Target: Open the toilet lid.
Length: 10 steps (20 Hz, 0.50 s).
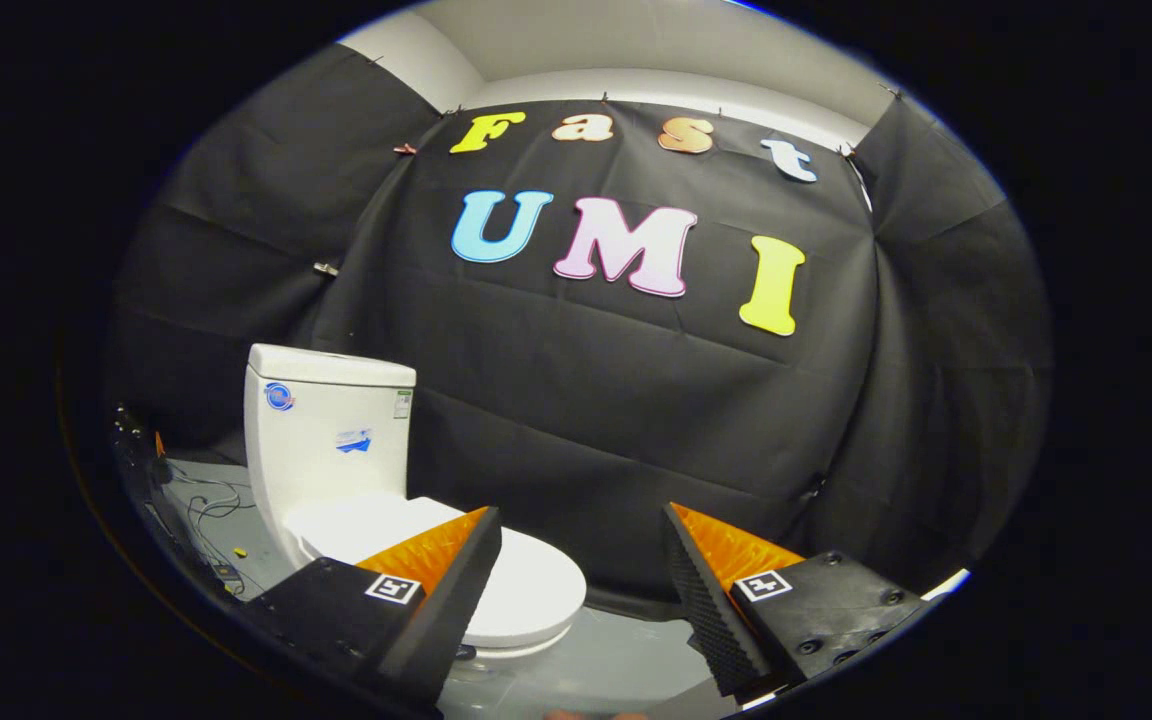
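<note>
A white toilet stands on the grey floor beyond my fingers, with its tank [328, 430] at the back against the black cloth wall. Its lid [526, 585] lies flat and closed over the bowl. My gripper [584, 522] hovers above and in front of it, open wide, with nothing between the fingers. The left finger [446, 575] with its orange side overlaps the lid's near part in the view. The right finger [711, 580] hangs over the floor beside the bowl. Neither finger touches the toilet.
Loose cables [206, 500] lie on the grey floor [616, 650] beside the tank, near a dark frame edge. Black cloth walls close in behind and to both sides of the toilet.
</note>
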Motion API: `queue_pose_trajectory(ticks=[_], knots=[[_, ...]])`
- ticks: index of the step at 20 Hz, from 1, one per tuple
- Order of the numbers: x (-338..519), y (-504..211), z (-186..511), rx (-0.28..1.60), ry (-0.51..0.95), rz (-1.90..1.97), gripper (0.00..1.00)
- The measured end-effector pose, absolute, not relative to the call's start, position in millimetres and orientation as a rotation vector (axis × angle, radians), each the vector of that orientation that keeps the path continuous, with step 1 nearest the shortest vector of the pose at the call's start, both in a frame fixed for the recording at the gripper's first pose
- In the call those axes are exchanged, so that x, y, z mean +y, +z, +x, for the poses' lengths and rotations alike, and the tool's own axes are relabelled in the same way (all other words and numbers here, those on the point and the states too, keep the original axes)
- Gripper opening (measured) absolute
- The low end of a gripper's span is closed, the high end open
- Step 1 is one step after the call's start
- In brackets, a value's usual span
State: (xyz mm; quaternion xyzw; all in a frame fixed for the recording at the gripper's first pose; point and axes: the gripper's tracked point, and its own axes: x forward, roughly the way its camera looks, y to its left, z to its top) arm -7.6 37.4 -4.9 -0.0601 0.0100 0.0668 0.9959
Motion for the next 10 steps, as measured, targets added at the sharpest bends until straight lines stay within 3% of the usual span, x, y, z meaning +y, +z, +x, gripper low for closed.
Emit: queue_pose_trajectory(ticks=[10], knots=[[35.6, -38.0, -1.7, 0.127, 0.155, -0.021, 0.98]])
